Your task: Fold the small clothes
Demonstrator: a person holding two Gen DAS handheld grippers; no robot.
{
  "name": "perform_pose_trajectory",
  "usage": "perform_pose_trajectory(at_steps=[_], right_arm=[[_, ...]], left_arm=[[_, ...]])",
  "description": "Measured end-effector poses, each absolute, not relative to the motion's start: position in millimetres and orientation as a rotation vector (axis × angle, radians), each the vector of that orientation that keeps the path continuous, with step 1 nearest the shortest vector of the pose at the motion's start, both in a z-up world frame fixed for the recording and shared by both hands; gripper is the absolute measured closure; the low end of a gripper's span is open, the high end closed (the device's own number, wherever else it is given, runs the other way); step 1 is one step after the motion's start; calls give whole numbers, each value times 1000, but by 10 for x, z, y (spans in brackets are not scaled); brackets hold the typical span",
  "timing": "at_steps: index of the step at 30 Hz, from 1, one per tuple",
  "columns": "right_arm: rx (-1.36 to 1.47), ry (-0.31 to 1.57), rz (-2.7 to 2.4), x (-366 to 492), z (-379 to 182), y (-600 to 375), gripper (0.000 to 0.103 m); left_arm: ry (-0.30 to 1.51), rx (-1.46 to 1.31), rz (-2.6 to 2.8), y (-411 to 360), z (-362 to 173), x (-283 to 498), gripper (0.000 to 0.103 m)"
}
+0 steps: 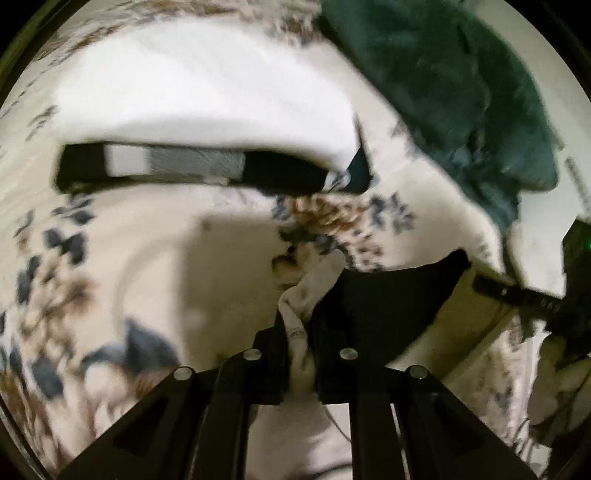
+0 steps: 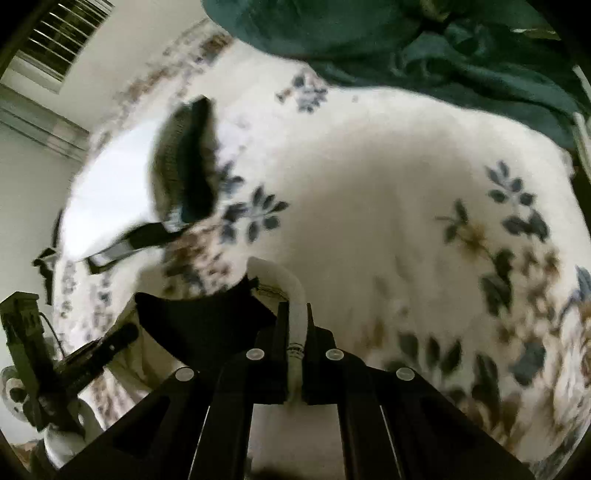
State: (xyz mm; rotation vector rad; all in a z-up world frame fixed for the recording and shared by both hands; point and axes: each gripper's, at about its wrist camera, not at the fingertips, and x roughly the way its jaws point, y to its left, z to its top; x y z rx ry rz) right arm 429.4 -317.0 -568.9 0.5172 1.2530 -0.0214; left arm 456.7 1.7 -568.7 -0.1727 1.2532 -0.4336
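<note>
A small cream garment with a black inner panel (image 1: 388,295) hangs between both grippers above a floral bedspread (image 1: 147,258). My left gripper (image 1: 301,332) is shut on a bunched cream edge of the garment (image 1: 306,291). My right gripper (image 2: 295,321) is shut on another cream hem of the garment (image 2: 280,277), with the black panel (image 2: 199,317) stretching to the left. The right gripper shows at the right edge of the left wrist view (image 1: 524,299), and the left gripper shows at the lower left of the right wrist view (image 2: 103,347).
A black, white and grey folded garment (image 1: 184,166) lies on a white cloth (image 1: 203,99) on the bed. A dark green blanket (image 1: 443,85) is heaped at the far side and shows in the right wrist view (image 2: 406,44). A window with blinds (image 2: 62,33) is at upper left.
</note>
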Motion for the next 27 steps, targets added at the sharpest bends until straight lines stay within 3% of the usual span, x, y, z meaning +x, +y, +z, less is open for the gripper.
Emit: perform_pose_trajectory(at_steps=[4, 9, 12, 13, 16, 17, 19, 23, 27], right_arm=[[521, 1181, 21, 3690, -5287, -3151, 99], [550, 1174, 70, 2744, -5075, -3039, 99], [525, 1246, 95, 2092, -5212, -2954, 99], [517, 1286, 99, 1908, -5303, -2930, 99], [495, 1405, 103, 1534, -5549, -2904, 83], [478, 1466, 103, 1414, -5648, -2904, 74], [457, 1529, 79, 1251, -5726, -2961, 64], [526, 1483, 3, 1162, -5582, -3234, 64], [656, 1306, 19, 1409, -5275, -3315, 63]], left_arm=[[1193, -265, -448, 287, -5186, 4047, 95], [1249, -360, -441, 480, -5035, 3327, 94], [1350, -434, -429, 676, -5247, 2812, 88], [1396, -456, -417, 765, -5348, 2643, 76], [1516, -542, -352, 1009, -5645, 2209, 56], [1543, -549, -311, 1108, -5703, 2083, 55], [1564, -586, -271, 1236, -5721, 1929, 55], [1511, -607, -222, 1370, -5531, 1957, 55], [1407, -570, -289, 1115, -5386, 2350, 54]])
